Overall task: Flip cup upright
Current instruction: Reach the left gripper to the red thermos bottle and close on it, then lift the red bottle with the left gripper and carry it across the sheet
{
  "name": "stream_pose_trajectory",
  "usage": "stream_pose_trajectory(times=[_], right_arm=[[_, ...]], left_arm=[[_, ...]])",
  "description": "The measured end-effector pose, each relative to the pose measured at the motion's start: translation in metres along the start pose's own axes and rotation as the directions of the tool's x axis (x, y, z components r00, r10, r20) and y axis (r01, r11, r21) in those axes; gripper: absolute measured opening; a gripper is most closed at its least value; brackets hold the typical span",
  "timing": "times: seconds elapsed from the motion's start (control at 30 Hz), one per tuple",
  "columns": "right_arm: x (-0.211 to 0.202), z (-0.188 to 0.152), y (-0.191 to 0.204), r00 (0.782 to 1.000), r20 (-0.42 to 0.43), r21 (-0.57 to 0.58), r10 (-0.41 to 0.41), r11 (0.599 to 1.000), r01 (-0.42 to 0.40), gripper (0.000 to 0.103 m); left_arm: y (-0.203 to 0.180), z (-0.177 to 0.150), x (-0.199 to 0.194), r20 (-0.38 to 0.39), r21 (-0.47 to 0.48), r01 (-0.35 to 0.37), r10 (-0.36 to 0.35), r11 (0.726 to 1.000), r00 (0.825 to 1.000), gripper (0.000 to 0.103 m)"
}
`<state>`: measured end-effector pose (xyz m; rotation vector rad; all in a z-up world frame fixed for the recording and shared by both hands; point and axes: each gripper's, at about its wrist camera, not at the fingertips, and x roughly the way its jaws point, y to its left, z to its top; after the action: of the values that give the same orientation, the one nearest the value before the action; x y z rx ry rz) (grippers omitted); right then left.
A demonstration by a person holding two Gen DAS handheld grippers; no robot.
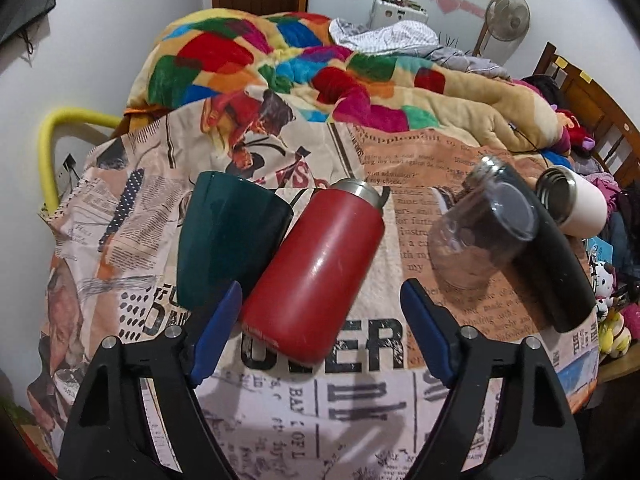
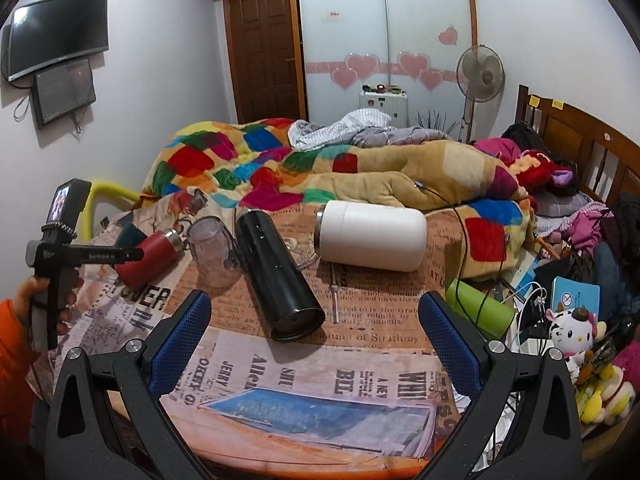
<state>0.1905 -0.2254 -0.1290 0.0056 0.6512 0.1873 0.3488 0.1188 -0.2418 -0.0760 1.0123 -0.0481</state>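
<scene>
Several cups lie on their sides on a round table covered with a newspaper-print cloth (image 1: 360, 408). In the left wrist view my open left gripper (image 1: 320, 300) straddles the base of a red flask (image 1: 320, 268). A dark green cup (image 1: 224, 240) lies touching its left side. A clear plastic cup (image 1: 476, 232), a black flask (image 1: 556, 264) and a white flask (image 1: 580, 204) lie to the right. In the right wrist view my open right gripper (image 2: 316, 308) is just in front of the black flask (image 2: 280, 276). The white flask (image 2: 372, 240) lies behind it.
A green bottle (image 2: 480, 308) lies at the table's right edge among cables. A bed with a multicoloured blanket (image 2: 280, 168) is right behind the table. Plush toys (image 2: 572, 328) crowd the right side. The hand-held left gripper (image 2: 60, 256) shows at left.
</scene>
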Motion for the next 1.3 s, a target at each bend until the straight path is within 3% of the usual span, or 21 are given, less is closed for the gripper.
stream_pose_trajectory(times=[0.2, 0.33, 0.53, 0.7, 0.9, 0.97, 1.03, 1.3], right_arm=[[0.013, 0.0, -0.001, 1.0, -0.011, 0.003, 0.0, 1.0, 0.0, 0.103], [0.015, -0.003, 0.0, 1.0, -0.02, 0.002, 0.006, 1.0, -0.006, 0.103], [0.022, -0.004, 0.003, 0.999, -0.035, 0.003, 0.021, 1.0, -0.021, 0.103], [0.022, -0.007, 0.006, 0.999, -0.038, -0.013, 0.023, 1.0, -0.024, 0.103], [0.025, -0.008, 0.01, 0.999, -0.045, -0.023, 0.024, 0.999, -0.025, 0.103], [0.026, -0.009, 0.011, 0.998, -0.049, -0.025, 0.025, 0.999, -0.027, 0.103], [0.025, -0.009, 0.013, 0.998, -0.05, -0.029, 0.028, 0.999, -0.029, 0.103], [0.015, -0.007, 0.024, 0.998, -0.03, -0.047, 0.049, 0.998, -0.05, 0.103]], left_arm=[[-0.006, 0.007, 0.016, -0.043, 0.019, 0.011, -0.01, 1.0, 0.999, 0.082], [-0.016, 0.004, 0.02, -0.076, 0.023, 0.074, -0.072, 0.997, 0.995, 0.082], [-0.029, 0.007, 0.039, -0.1, 0.076, 0.01, -0.002, 0.997, 0.995, 0.082], [-0.02, 0.011, 0.058, -0.136, 0.041, 0.065, -0.059, 0.997, 0.989, 0.081], [-0.028, 0.015, 0.067, -0.113, 0.05, 0.061, -0.055, 0.997, 0.992, 0.074], [-0.03, 0.013, 0.066, -0.099, 0.07, 0.033, -0.026, 0.997, 0.995, 0.064], [-0.029, 0.011, 0.063, -0.098, 0.07, 0.044, -0.037, 0.997, 0.995, 0.062], [-0.035, -0.007, 0.035, -0.075, 0.081, 0.015, -0.009, 0.997, 0.997, 0.061]])
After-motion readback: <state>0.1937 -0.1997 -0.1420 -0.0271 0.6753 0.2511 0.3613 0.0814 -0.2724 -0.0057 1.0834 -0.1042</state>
